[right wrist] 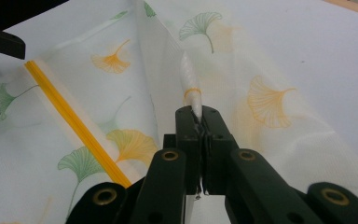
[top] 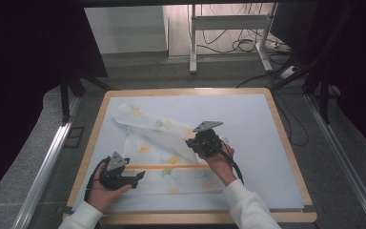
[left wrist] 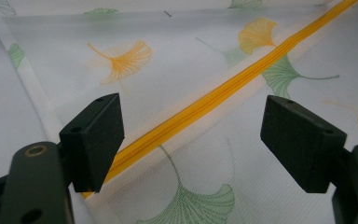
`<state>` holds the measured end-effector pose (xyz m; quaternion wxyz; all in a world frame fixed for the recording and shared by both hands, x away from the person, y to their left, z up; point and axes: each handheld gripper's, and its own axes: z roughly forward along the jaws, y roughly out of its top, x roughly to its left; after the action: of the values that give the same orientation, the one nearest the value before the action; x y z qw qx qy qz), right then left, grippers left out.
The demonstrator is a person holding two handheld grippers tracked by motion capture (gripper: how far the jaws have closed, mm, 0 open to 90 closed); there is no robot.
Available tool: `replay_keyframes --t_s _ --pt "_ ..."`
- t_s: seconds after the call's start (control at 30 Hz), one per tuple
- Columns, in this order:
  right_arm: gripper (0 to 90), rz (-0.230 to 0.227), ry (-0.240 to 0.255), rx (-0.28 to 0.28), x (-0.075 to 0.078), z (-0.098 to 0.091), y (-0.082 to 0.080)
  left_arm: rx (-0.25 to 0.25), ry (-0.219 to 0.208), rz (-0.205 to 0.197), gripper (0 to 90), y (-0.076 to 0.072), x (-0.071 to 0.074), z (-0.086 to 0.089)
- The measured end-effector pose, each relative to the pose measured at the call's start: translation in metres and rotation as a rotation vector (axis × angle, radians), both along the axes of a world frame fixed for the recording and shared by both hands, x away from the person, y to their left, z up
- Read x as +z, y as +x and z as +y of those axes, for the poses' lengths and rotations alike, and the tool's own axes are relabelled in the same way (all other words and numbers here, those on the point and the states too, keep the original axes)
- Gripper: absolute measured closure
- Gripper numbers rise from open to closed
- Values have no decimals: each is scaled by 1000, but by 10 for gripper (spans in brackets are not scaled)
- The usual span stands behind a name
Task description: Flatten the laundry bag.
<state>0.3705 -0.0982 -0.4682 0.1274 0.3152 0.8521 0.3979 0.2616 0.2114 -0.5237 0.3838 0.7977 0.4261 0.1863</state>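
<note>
A white mesh bag (top: 157,143) printed with ginkgo leaves lies on the pale blue mat, an orange zipper (top: 171,167) running across it. My right gripper (top: 196,143) is shut on a pinched fold of the bag (right wrist: 191,91) and holds that part lifted, so the fabric slopes up toward it. In the right gripper view the jaws meet around the gathered fabric (right wrist: 200,126). My left gripper (top: 138,177) rests at the bag's front left edge, open. In the left gripper view its two pads (left wrist: 98,140) stand wide apart above the zipper (left wrist: 205,105), with nothing held between them.
The mat (top: 262,124) covers a wooden-edged table (top: 286,138). The bare mat spreads to the right of the bag. Beyond the table are a grey floor, white desk legs (top: 193,38) and cables (top: 248,45). Dark curtains hang at both sides.
</note>
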Motion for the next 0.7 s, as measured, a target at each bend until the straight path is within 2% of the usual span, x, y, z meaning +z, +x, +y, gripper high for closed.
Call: replay_keyframes --t_s 0.7 --pt "863 -10 31 -66 3 -20 12 -1 5 -5 217 0 0 -1"
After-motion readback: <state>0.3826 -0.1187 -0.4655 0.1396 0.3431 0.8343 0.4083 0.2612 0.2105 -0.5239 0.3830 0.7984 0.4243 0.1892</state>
